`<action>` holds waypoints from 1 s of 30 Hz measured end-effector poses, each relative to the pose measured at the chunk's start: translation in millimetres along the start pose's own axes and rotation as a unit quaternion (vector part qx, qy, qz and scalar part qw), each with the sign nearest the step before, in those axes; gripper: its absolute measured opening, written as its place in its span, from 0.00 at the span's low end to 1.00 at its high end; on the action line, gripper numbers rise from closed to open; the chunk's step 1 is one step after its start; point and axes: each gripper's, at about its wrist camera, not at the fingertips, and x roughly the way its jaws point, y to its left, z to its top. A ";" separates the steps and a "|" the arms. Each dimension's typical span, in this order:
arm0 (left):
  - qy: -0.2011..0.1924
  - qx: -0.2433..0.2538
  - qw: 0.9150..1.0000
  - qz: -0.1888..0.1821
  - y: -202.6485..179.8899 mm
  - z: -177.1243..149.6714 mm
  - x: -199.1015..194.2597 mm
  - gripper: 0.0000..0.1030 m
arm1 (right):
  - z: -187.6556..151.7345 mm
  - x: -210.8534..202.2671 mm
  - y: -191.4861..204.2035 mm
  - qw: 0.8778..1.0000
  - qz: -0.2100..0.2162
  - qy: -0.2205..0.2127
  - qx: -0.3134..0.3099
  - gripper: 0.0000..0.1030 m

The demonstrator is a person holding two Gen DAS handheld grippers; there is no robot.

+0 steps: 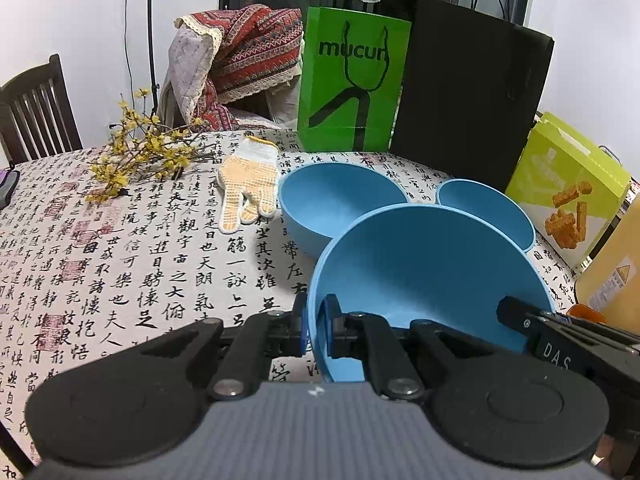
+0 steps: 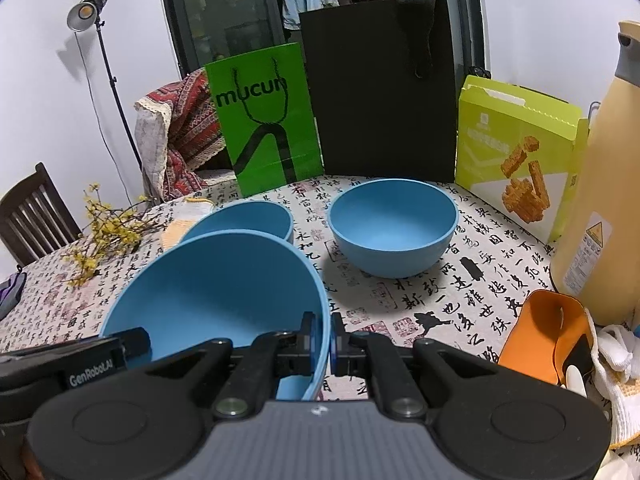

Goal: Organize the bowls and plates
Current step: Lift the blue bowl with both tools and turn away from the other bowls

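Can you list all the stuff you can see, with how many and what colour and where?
bowls: three, blue; two standing on the table, one held at its rim by both claws
tablecloth: one, white with black writing, over the table
glove: one, white and orange, lying left of the bowls
flower twigs: one bunch, yellow, far left on the table
green bag: one, standing at the back
black bag: one, beside the green bag
snack box: one, lime green, back right
big bottle: one, pale yellow, far right
chair: one, dark wood, left
left claw: black, shut on the bowl's rim
right claw: black, shut on the opposite rim
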 end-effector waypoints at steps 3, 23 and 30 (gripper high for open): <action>-0.001 -0.003 1.000 0.001 3.2 0.2 -4.1 0.08 | -1.1 -3.9 3.8 1.000 0.002 -0.002 0.000 0.06; -0.016 -0.014 1.000 0.002 25.4 -2.5 -27.1 0.08 | -5.2 -23.4 26.2 1.000 0.012 -0.013 -0.007 0.06; -0.025 -0.016 1.000 0.004 33.6 -4.1 -33.9 0.08 | -7.0 -26.6 34.3 1.000 0.017 -0.013 -0.006 0.06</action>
